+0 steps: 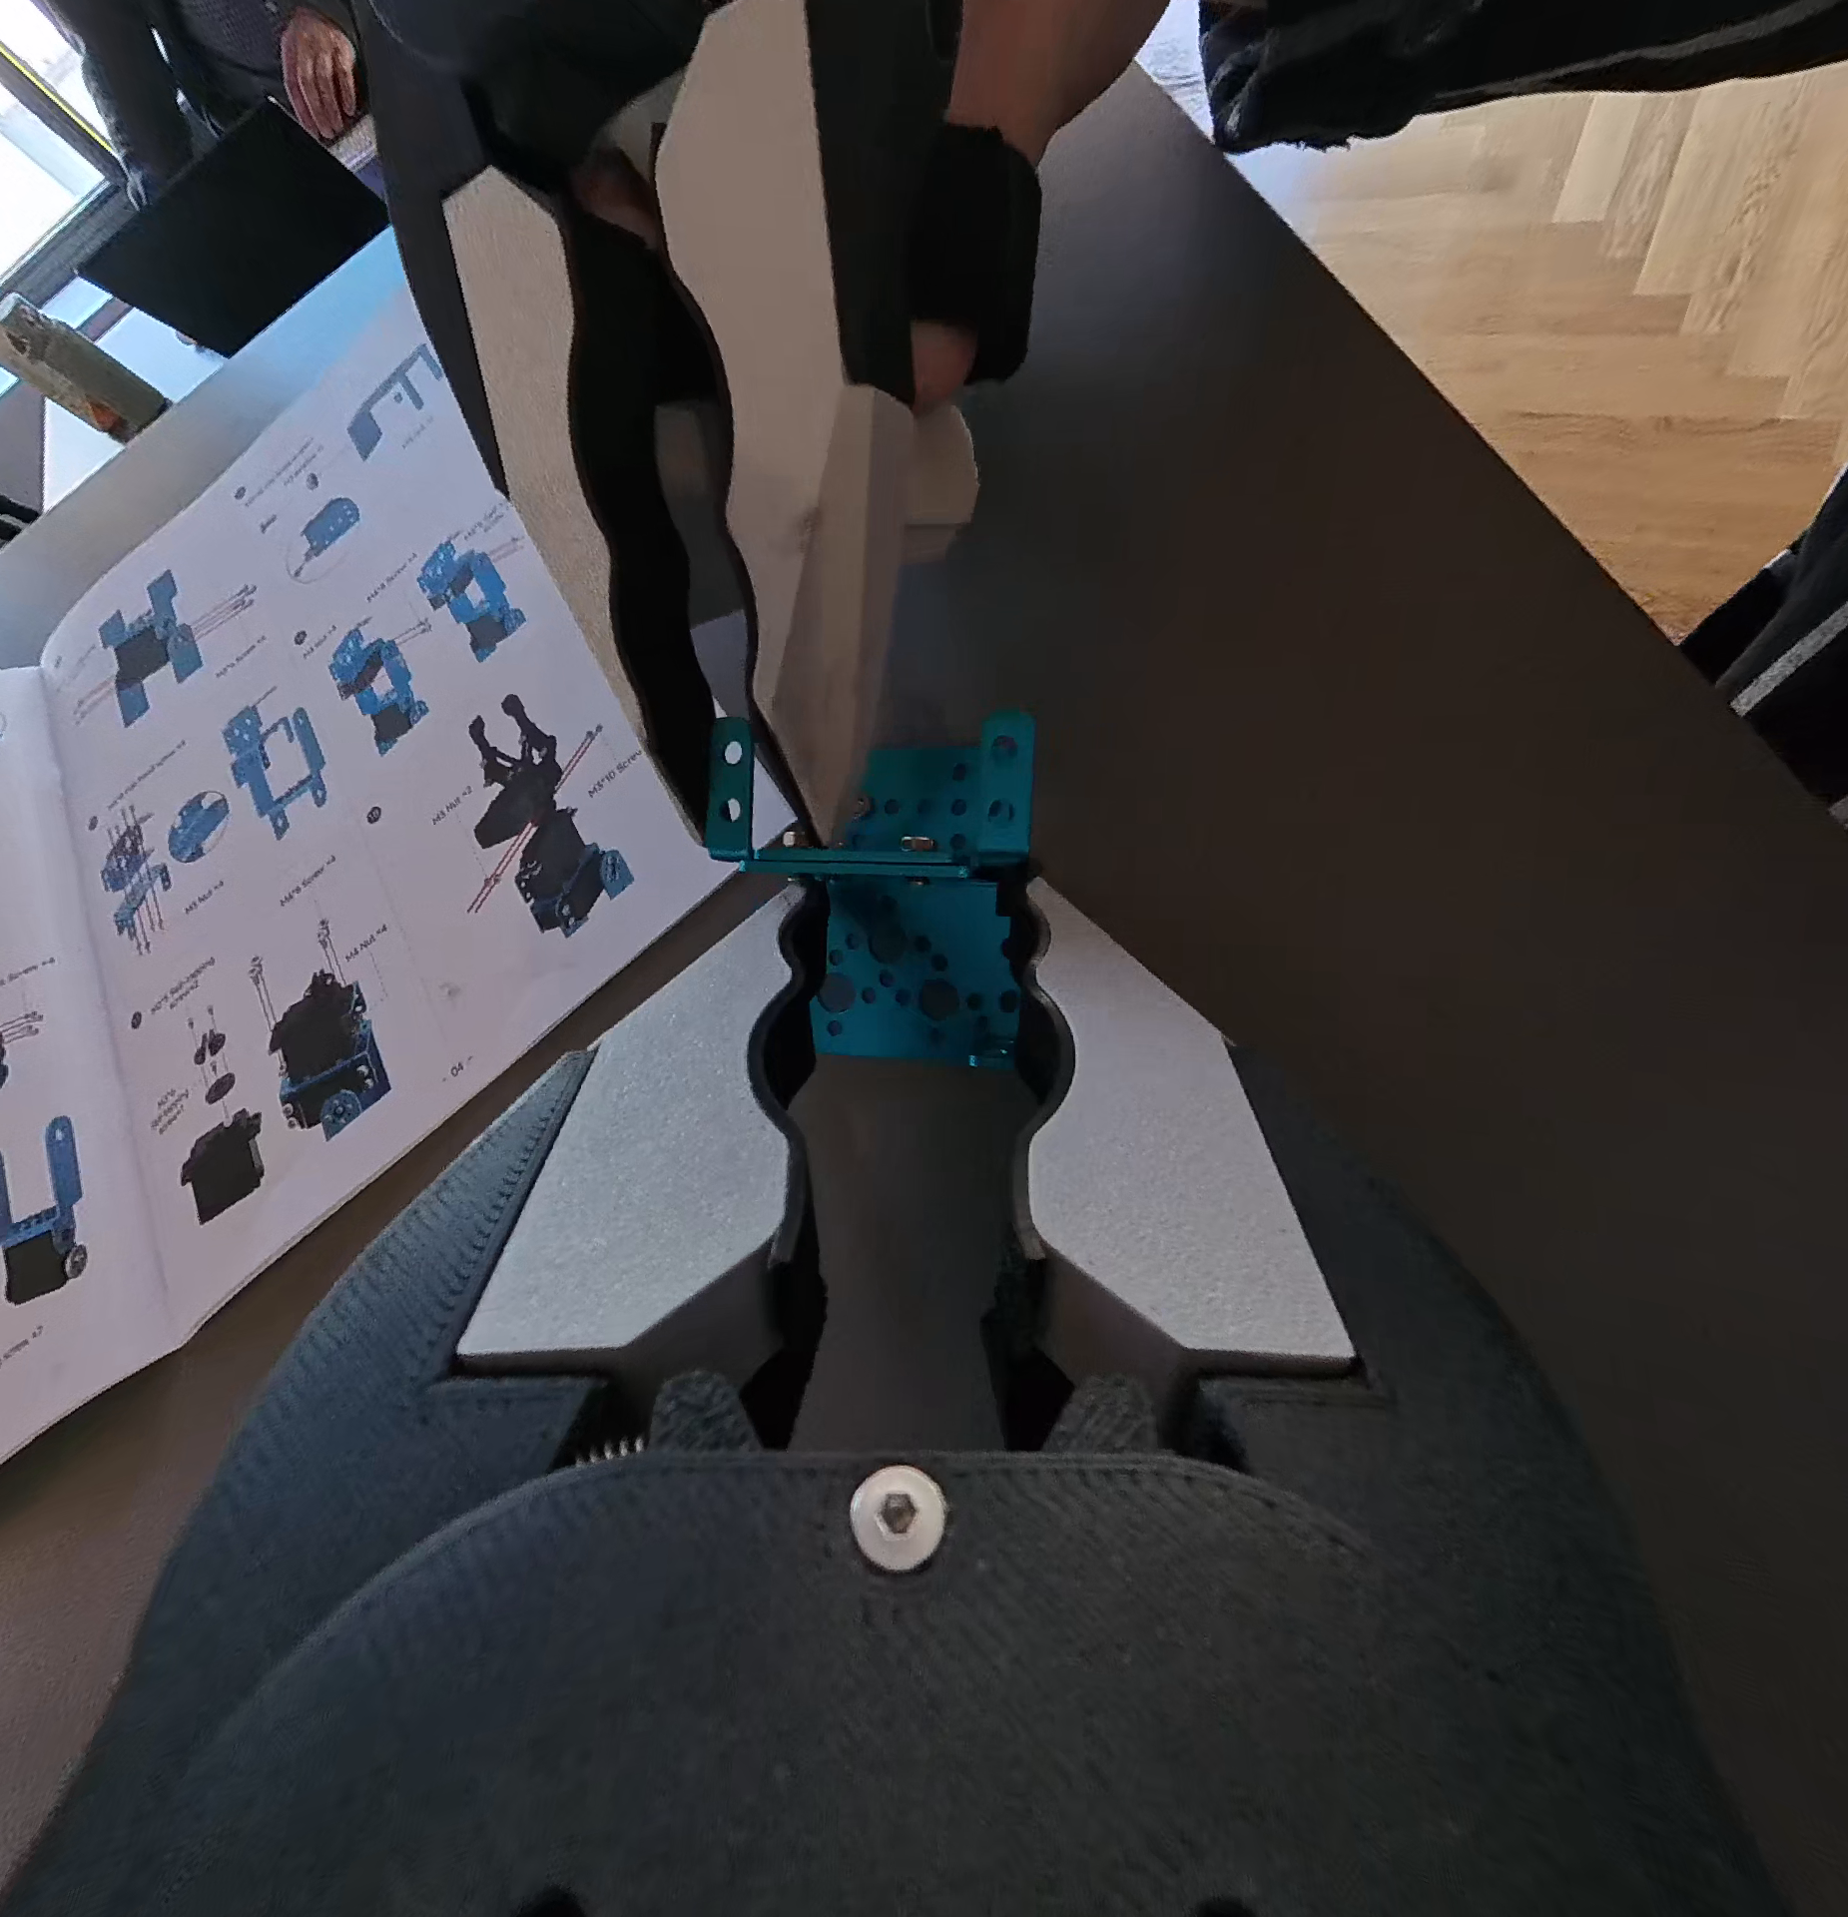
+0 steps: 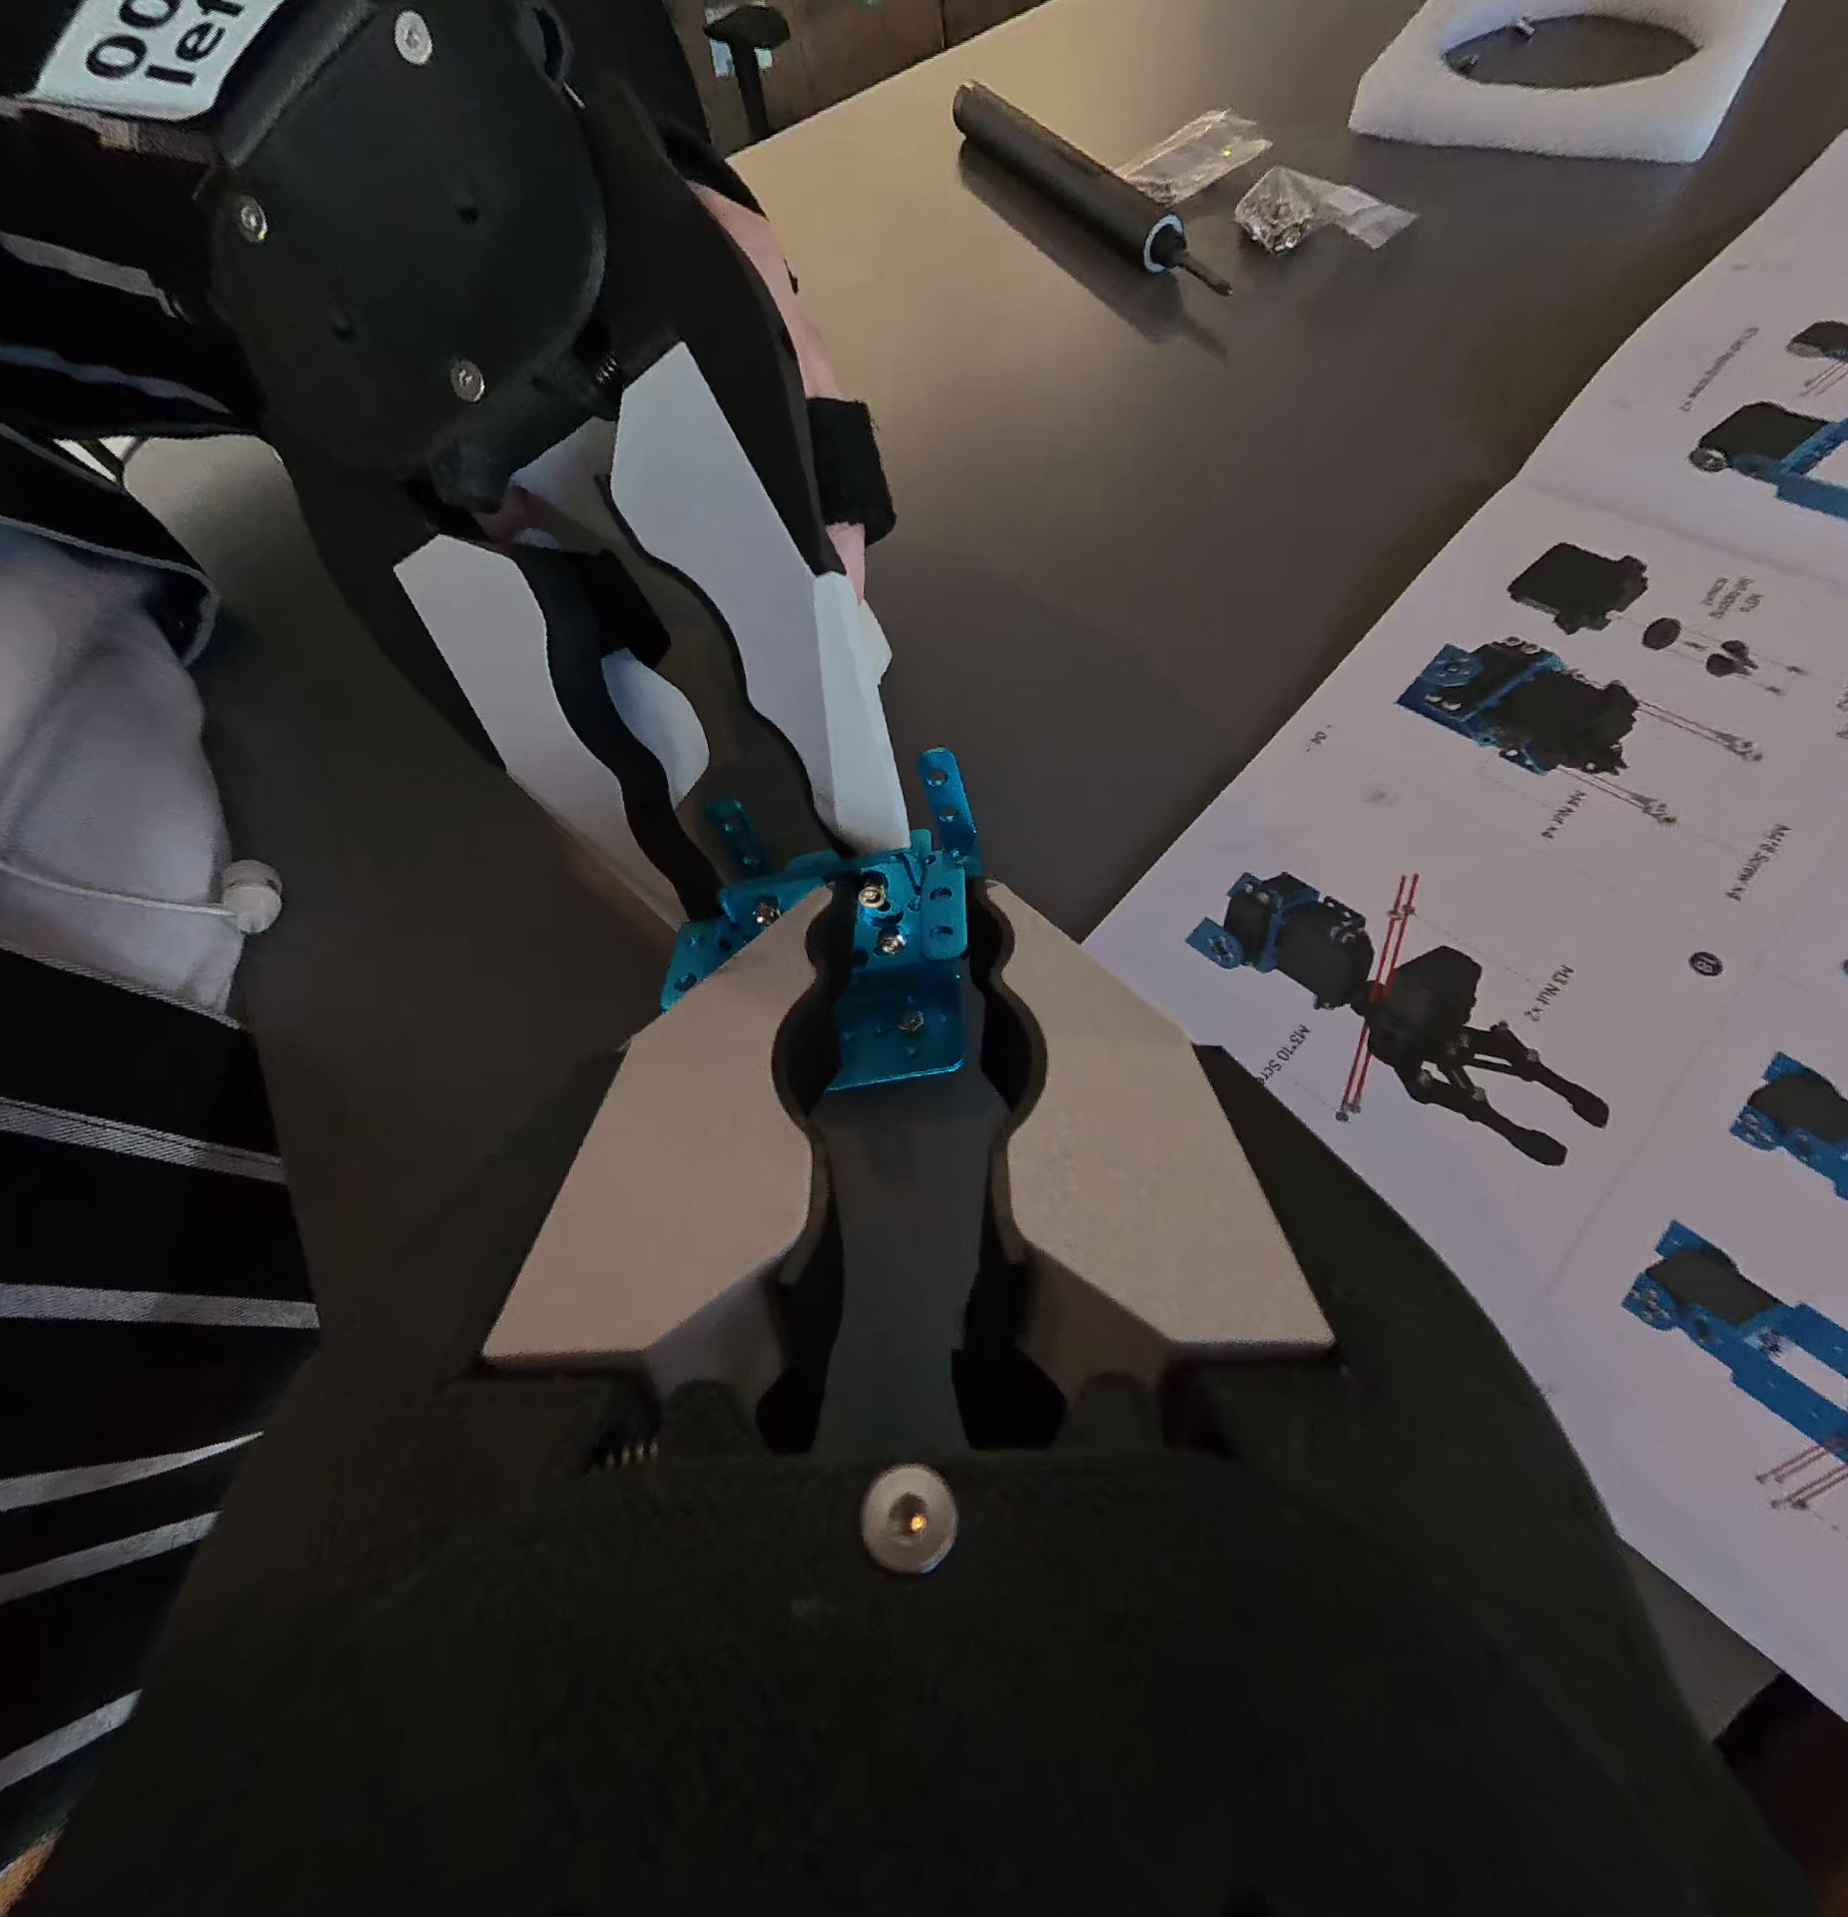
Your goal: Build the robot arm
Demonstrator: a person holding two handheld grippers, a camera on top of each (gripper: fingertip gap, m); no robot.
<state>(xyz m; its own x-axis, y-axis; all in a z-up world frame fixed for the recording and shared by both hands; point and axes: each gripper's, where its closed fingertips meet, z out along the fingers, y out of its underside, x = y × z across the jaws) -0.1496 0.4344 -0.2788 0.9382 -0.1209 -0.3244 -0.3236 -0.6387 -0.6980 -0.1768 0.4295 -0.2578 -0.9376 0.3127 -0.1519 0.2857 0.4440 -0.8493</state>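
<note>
A blue perforated metal bracket assembly (image 1: 914, 985), several plates joined by small screws, is held above the dark table between both grippers. My left gripper (image 1: 914, 892) is shut on its lower plate, with the upright U-shaped part (image 1: 878, 799) just beyond the fingertips. My right gripper (image 1: 785, 809) comes in from above and meets that same part. In the right wrist view, my right gripper (image 2: 904, 903) is shut on the assembly (image 2: 899, 996). The left gripper (image 2: 785, 861) reaches in from the upper left and grips the far side.
An open instruction booklet (image 1: 276, 882) lies on the dark table (image 1: 1365, 934); it also shows in the right wrist view (image 2: 1521, 830). Farther back lie a black screwdriver (image 2: 1065, 182), clear bags of screws (image 2: 1303, 207) and white foam (image 2: 1562, 73). The table edge borders a wooden floor (image 1: 1625, 311). My two grippers' fingertips are within a few centimetres of each other. The black screwdriver (image 2: 1065, 182) is about equally far from each gripper, around 30 cm.
</note>
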